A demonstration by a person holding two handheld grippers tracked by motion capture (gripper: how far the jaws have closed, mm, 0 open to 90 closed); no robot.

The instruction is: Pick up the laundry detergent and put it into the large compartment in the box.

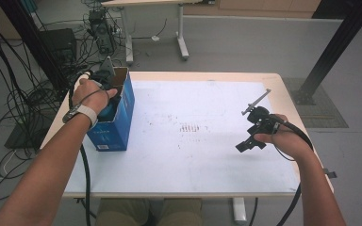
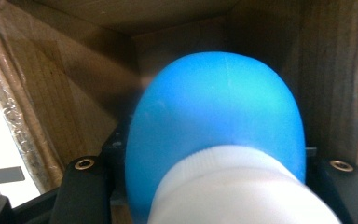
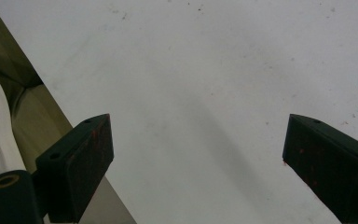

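The blue bottle (image 2: 214,126) with its white cap (image 2: 235,191) sits deep inside the blue cardboard box (image 1: 118,120) at the table's (image 1: 193,165) left edge, clamped in our left gripper (image 2: 214,168). We'd judge the trick now is lowering it straight, clear of the brown walls, then letting go. Our right gripper (image 3: 196,158) hangs over bare white tabletop, its pads wide apart, nothing between them.

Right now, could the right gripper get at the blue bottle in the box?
Probably not directly: the blue bottle sits inside the blue box, clamped in the left gripper, which fills the opening. The right gripper hangs open across the table.
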